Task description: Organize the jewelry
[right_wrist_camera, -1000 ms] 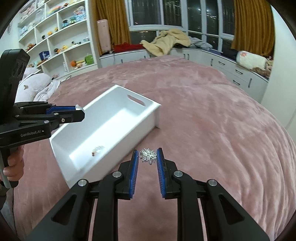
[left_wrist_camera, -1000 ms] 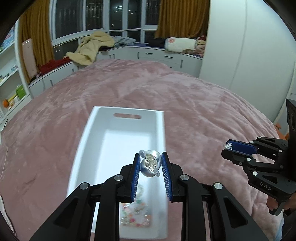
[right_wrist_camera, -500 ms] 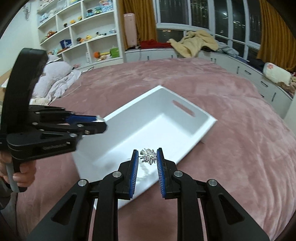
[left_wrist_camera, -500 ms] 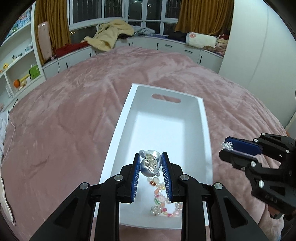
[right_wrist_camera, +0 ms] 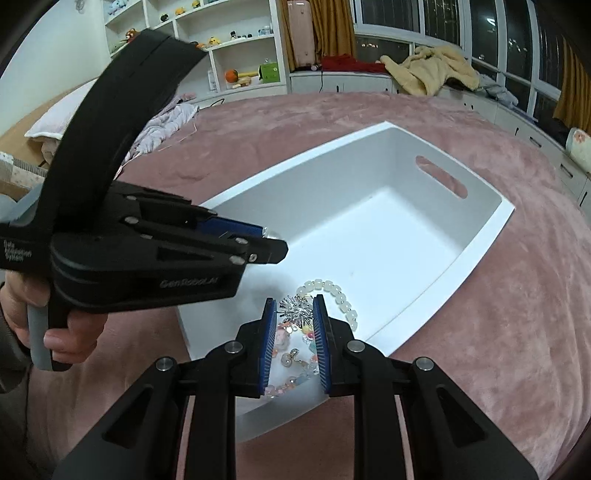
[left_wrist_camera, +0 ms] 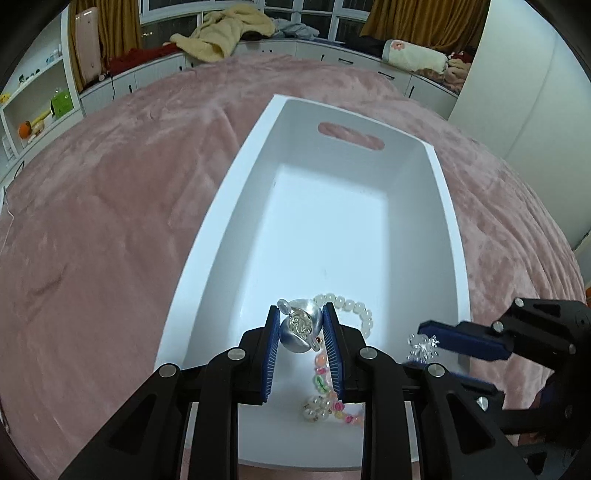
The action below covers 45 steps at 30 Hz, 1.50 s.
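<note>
While both hover over the white bin (left_wrist_camera: 452, 236), left gripper (left_wrist_camera: 300, 325) pinches a silver bell charm (left_wrist_camera: 297, 328) — right gripper (right_wrist_camera: 294, 312) a sparkly silver brooch (right_wrist_camera: 295, 309).

A pink plush bedspread (left_wrist_camera: 129, 192) covers the bed, and along its far edge runs a low white window bench (left_wrist_camera: 155, 70) with a yellow blanket (left_wrist_camera: 221, 37) heaped on it beside a red cloth (left_wrist_camera: 125, 61). White wall shelves (right_wrist_camera: 236, 48) hold an orange ball (right_wrist_camera: 231, 75), a green box (right_wrist_camera: 269, 72) and small toys, with a pink suitcase (right_wrist_camera: 301, 33) standing next to them. Mustard curtains (left_wrist_camera: 424, 18) hang at the dark windows (right_wrist_camera: 443, 26), and a floral bolster (left_wrist_camera: 412, 55) lies on the bench.
</note>
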### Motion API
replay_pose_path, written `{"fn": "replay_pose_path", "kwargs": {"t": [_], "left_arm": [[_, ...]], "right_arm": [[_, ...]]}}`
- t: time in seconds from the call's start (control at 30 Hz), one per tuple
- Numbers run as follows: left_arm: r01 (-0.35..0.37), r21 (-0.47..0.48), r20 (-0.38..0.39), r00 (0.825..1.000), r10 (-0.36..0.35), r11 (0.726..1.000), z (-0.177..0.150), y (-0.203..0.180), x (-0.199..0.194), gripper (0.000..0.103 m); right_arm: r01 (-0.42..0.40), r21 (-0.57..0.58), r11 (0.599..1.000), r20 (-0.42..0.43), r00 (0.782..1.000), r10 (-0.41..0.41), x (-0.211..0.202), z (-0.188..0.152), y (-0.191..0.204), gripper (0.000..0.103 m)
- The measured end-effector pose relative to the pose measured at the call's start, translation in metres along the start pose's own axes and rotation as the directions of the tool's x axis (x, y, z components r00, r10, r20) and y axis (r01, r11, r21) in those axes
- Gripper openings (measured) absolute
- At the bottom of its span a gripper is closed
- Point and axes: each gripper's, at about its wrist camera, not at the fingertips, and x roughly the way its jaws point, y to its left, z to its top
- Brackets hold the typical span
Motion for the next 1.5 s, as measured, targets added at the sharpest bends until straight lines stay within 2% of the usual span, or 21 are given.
{"fn": "replay_pose_path", "kwargs": {"t": [0.03, 0.1, 0.13, 0.17, 0.2, 0.27, 0.33, 0.37, 0.43, 0.53, 0.57, 0.73, 0.93, 1.1, 1.27, 1.5], "left_arm": [[0.000, 0.000, -0.001, 1.000, 0.000, 1.000, -0.001, 0.000, 0.000, 0.030], [-0.005, 0.005, 0.011, 1.000, 0.005, 1.000, -0.002, 0.001, -0.002, 0.040], [-0.003, 0.001, 0.022, 1.000, 0.003, 1.000, -0.002, 0.002, -0.004, 0.049], [0.000, -0.002, 0.029, 1.000, 0.000, 1.000, -0.001, 0.003, -0.007, 0.056], [0.002, -0.006, 0.040, 0.999, -0.002, 1.000, 0.000, 0.004, -0.010, 0.057], [0.005, -0.008, 0.048, 0.999, -0.005, 1.000, 0.002, 0.005, -0.015, 0.059], [0.006, -0.007, 0.049, 0.999, -0.006, 1.000, 0.004, 0.006, -0.019, 0.060], [0.005, -0.006, 0.051, 0.999, -0.005, 1.000, 0.004, 0.006, -0.022, 0.063], [-0.004, 0.000, 0.067, 0.998, 0.004, 1.000, 0.006, 0.005, -0.032, 0.075], [-0.017, 0.011, 0.119, 0.993, 0.015, 1.000, 0.007, 0.001, -0.059, 0.089], [-0.020, 0.012, 0.131, 0.991, 0.019, 1.000, 0.007, -0.001, -0.067, 0.093], [-0.029, 0.012, 0.204, 0.979, 0.026, 1.000, 0.006, -0.006, -0.116, 0.094], [-0.112, 0.047, 0.242, 0.965, 0.097, 0.993, -0.003, -0.015, -0.160, 0.094], [-0.125, 0.051, 0.220, 0.969, 0.111, 0.991, -0.023, -0.016, -0.184, 0.094], [-0.164, 0.080, 0.172, 0.974, 0.148, 0.983, -0.048, -0.025, -0.190, 0.094], [-0.167, 0.092, 0.147, 0.977, 0.153, 0.982, -0.074, -0.041, -0.202, 0.094]], "right_arm": [[0.000, -0.003, 1.000, -0.006, 1.000, 0.000, 0.002, 0.000, 0.000, 0.022], [-0.003, -0.002, 1.000, -0.007, 1.000, 0.003, 0.004, 0.000, 0.001, 0.023], [-0.004, -0.001, 1.000, -0.011, 1.000, 0.004, 0.005, 0.000, 0.001, 0.027], [0.002, -0.003, 1.000, -0.019, 1.000, -0.002, 0.006, 0.000, 0.001, 0.032], [0.014, -0.008, 1.000, -0.019, 1.000, -0.014, 0.007, -0.001, 0.003, 0.044], [0.027, -0.014, 1.000, -0.017, 0.999, -0.027, 0.008, -0.003, 0.005, 0.049], [0.038, -0.011, 0.999, -0.002, 0.999, -0.038, 0.004, -0.004, 0.006, 0.065], [0.049, -0.009, 0.999, 0.019, 0.999, -0.049, -0.001, -0.006, 0.006, 0.070], [0.090, -0.005, 0.996, 0.065, 0.994, -0.090, -0.014, -0.008, 0.008, 0.092], [0.099, 0.016, 0.995, 0.107, 0.989, -0.100, -0.032, -0.011, 0.009, 0.098], [0.114, 0.029, 0.993, 0.119, 0.986, -0.117, -0.041, -0.011, 0.010, 0.099], [0.178, 0.085, 0.980, 0.078, 0.980, -0.185, -0.065, -0.006, 0.013, 0.098], [0.199, 0.187, 0.962, 0.014, 0.979, -0.206, -0.101, -0.002, 0.020, 0.098], [0.213, 0.208, 0.954, 0.003, 0.976, -0.219, -0.128, -0.007, 0.032, 0.098], [0.241, 0.215, 0.946, -0.029, 0.970, -0.241, -0.144, -0.020, 0.041, 0.098], [0.257, 0.231, 0.939, -0.067, 0.967, -0.248, -0.160, -0.037, 0.053, 0.098]]}}
